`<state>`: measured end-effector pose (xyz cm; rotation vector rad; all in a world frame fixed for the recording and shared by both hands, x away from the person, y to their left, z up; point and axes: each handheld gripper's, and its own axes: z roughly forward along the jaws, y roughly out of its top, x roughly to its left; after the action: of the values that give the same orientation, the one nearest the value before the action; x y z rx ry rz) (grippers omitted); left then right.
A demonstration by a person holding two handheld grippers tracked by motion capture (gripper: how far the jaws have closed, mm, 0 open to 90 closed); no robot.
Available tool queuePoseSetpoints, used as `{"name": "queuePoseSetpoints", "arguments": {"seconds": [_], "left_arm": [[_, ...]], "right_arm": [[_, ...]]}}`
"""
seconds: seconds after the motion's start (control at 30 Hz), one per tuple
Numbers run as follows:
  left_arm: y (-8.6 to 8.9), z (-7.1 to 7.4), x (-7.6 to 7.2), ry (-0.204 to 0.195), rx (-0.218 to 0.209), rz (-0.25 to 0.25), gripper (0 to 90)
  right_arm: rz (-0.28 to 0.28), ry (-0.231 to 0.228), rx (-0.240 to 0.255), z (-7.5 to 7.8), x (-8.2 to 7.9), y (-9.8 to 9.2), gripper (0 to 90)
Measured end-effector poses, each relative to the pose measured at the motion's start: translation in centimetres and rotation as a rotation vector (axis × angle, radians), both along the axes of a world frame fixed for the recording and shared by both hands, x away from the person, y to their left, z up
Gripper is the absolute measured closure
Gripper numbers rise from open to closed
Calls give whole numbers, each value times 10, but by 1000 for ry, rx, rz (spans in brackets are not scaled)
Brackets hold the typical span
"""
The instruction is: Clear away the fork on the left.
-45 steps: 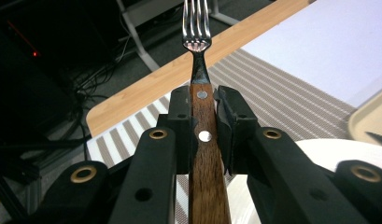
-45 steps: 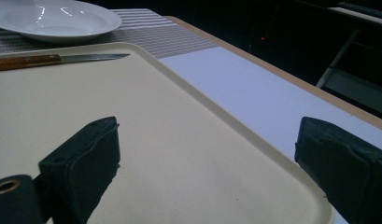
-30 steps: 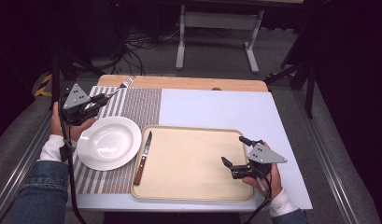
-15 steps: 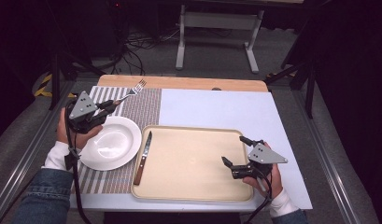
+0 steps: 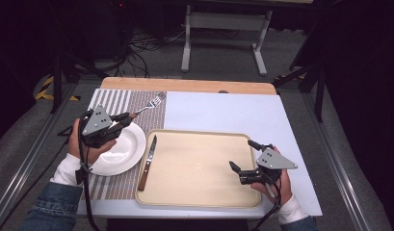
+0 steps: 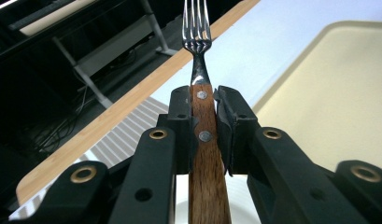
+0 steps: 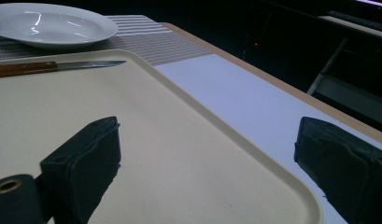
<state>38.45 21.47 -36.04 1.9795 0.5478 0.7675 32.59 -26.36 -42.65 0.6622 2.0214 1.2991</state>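
White tabletop (image 5: 233, 113) with wooden edge (image 5: 185, 85), dark room beyond.

One fork (image 5: 149, 107), one knife (image 5: 148, 162), one white plate (image 5: 118, 153), one beige tray (image 5: 199, 169), one striped placemat (image 5: 121, 103) — all on one tabletop (image 5: 233, 108). Two hand-held grippers — a left hand-held gripper (image 5: 121, 119) and a right hand-held gripper (image 5: 243, 155). One metal stand (image 5: 223, 29) on the floor behind.

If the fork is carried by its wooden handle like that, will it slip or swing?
Probably stiff: the fork juts straight from the left gripper. The handle seems firmly clamped, so slipping looks unlikely. Its metal tines may weigh the front down slightly.
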Motion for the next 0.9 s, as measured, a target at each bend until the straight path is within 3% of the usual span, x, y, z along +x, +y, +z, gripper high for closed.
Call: {"name": "queuePoseSetpoints", "arguments": {"seconds": [0.17,0.37,0.8,0.9], "left_arm": [[-12,-3,-9,2,4,-42,769],[-26,-11,-19,7,46,-63,768],[-50,-37,-37,68,62,-139,768],[-55,-43,-39,77,86,-140,768]], "right_arm": [[-2,-2,-1,0,0,0,82],[-8,0,0,0,0,-2,83],[-19,7,1,-2,-1,-5,83],[-21,8,-4,-3,-1,-6,83]]}}
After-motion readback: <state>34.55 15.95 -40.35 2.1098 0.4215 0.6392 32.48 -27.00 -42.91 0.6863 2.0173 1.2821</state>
